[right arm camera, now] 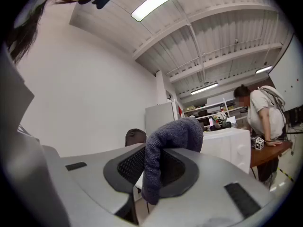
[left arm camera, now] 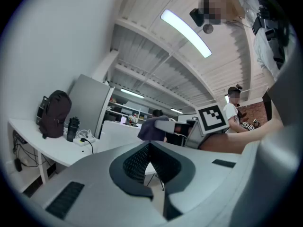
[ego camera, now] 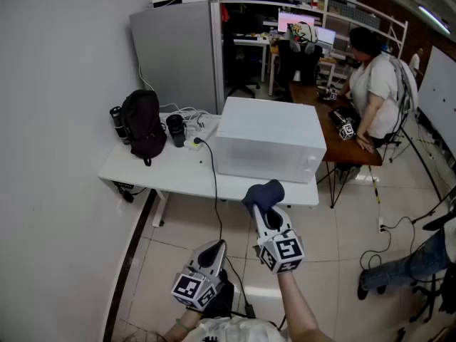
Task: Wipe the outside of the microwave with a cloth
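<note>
Cloth: Your right gripper (right arm camera: 151, 167) has its jaws pinched on a dark blue knitted cloth (right arm camera: 173, 136). One fold bulges over the tips and a tail hangs down between the pads.
Left gripper: The left gripper (left arm camera: 149, 162) has its jaws drawn together with nothing between them. It is held low, beside the right one.
Microwave: The white microwave (ego camera: 271, 137) sits on the white table (ego camera: 142, 173) ahead of you. The cloth is well apart from it, so no wiping is under way.
Handling: The cloth looks soft, light and limp, so it will likely bunch and drag rather than slide.
Hold: The pinch at mid-fold looks deep enough. Lead with the bulging fold, pressed flat on the casing.
</note>
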`<state>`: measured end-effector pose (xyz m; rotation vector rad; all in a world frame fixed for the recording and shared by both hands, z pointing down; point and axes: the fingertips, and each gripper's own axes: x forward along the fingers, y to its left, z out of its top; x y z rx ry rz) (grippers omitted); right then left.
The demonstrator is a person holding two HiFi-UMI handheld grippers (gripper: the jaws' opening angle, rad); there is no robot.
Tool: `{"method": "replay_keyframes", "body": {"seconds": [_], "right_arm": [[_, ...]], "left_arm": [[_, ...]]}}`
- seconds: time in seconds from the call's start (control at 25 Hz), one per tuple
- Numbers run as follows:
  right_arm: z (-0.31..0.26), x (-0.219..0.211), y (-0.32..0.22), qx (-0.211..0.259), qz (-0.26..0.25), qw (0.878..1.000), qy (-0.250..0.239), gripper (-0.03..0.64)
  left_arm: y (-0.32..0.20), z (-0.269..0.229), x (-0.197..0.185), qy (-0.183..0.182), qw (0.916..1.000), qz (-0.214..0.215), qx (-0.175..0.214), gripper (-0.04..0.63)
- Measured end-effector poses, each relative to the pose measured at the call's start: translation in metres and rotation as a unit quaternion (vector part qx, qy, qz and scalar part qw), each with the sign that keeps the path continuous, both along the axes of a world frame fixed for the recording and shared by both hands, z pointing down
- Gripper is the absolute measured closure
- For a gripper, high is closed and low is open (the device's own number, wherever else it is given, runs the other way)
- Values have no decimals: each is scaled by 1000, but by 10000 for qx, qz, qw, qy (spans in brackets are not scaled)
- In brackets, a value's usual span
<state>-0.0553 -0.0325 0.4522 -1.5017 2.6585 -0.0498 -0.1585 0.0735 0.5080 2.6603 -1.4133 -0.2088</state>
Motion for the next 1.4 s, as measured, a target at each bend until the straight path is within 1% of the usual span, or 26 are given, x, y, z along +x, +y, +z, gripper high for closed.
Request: {"method": "replay_keyframes", "body": {"seconds": [0.12, 0.2, 0.32, 0.4, 0.52, 0.64, 0.72, 0.8, 0.88, 0.96, 1.04, 1.2, 1.4], "right_arm": [[-4, -40, -75, 67, -182, 9993, 314, 549], [-4, -69, -118, 101, -307, 9982, 496, 549], [5, -104, -174, 80, -397, 9958, 826, 549], [15, -121, -201, -47, -463, 9939, 1004, 549], [28, -135, -221, -260, -596, 9909, 1174, 549], [53, -130, -245, -428, -507, 9886, 1355, 549], [59, -121, -251, -541, -395, 9885, 1355, 549], [60, -102, -248, -643, -229, 9887, 1333, 549], [63, -71, -246, -718, 10, 9889, 1303, 549], [70, -28, -243, -824, 339, 9881, 1250, 549], [79, 23, -240, -935, 730, 9856, 1207, 549], [82, 118, -233, -1094, 1472, 9764, 1137, 549], [77, 208, -216, -1157, 2221, 9628, 1012, 549]], "left_arm": [[-56, -2, -24, 22, 10000, -10, -19, 609], [-90, -8, -42, 11, 10000, 18, 37, 609], [-140, -21, -64, 102, 9998, -34, 189, 609], [-163, -28, -72, 134, 9998, -21, 167, 609], [-183, -27, -76, 121, 9998, 50, 127, 609], [-203, -22, -80, 224, 9997, 22, 3, 609], [-212, -23, -81, 285, 9996, 6, -28, 609], [-219, -24, -78, 358, 9993, 23, -67, 609], [-226, -26, -70, 388, 9992, 92, -84, 609], [-230, -24, -57, 403, 9989, 221, -100, 609], [-231, -21, -41, 370, 9986, 370, -108, 609], [-237, -19, -13, 302, 9976, 609, -153, 609], [-243, -16, 10, 343, 9961, 784, -198, 609]]}}
